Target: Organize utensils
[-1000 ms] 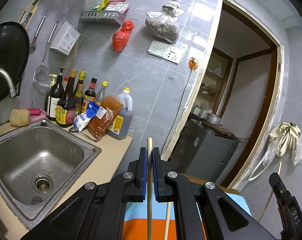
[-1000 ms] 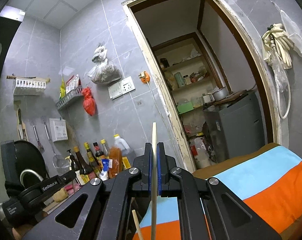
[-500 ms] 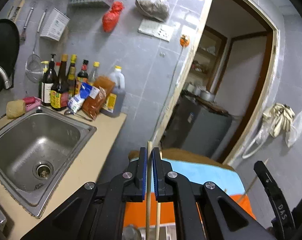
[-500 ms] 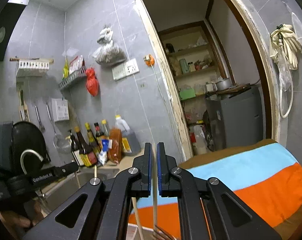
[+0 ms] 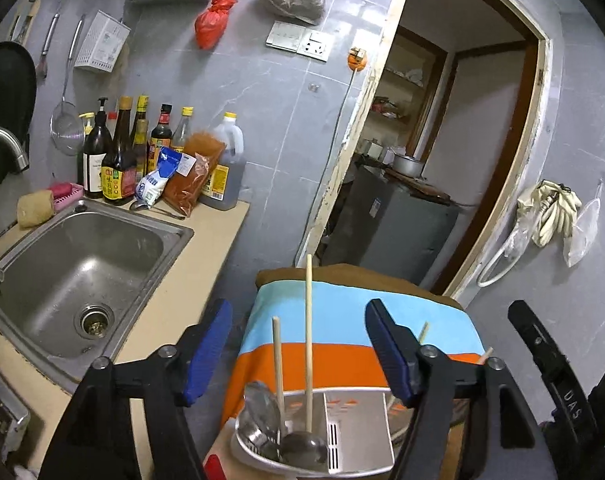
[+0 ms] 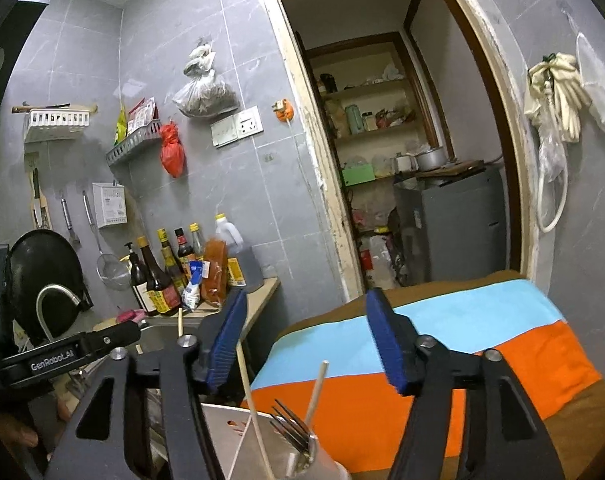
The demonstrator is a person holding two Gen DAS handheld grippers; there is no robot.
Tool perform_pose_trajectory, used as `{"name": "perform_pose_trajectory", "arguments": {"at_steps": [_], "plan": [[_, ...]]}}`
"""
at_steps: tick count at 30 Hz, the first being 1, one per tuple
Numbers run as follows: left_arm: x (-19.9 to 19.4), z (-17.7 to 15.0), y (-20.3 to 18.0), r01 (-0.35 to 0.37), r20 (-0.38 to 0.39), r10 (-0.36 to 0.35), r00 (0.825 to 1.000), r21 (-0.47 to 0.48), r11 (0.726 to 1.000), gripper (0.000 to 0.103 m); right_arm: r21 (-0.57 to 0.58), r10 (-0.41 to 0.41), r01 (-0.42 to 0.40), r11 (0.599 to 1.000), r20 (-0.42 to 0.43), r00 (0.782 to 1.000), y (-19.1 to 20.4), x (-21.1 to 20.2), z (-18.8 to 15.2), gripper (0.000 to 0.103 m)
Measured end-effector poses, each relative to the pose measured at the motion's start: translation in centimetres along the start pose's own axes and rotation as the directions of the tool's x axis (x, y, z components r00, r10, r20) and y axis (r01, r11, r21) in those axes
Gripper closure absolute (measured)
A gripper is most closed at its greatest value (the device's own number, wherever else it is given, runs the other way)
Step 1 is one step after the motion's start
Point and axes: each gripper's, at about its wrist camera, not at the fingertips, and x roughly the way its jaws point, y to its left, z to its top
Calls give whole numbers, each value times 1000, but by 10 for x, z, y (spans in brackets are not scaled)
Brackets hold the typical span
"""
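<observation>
Chopsticks (image 5: 309, 332) stand upright in the utensil holder (image 5: 354, 432), so both the left gripper (image 5: 298, 344) and right gripper (image 6: 306, 336) gape empty above it.

Black claw (image 5: 298, 344), blue pads (image 5: 206, 350), silver screws

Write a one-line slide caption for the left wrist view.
Open left tool above a utensil holder where two chopsticks stand beside spoons, sink at left.
</observation>
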Motion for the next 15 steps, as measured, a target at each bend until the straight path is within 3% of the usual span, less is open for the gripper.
{"name": "perform_pose_trajectory", "arguments": {"at_steps": [9, 15], "plan": [[-23, -9, -16, 30, -8, -29, 1000, 65, 997, 18, -40, -58, 58, 998, -12, 998, -9, -37, 12, 30], [-39, -20, -27, 59, -9, -58, 998, 107, 993, 6, -54, -100, 99, 994, -18, 995, -15, -61, 12, 15]]}}
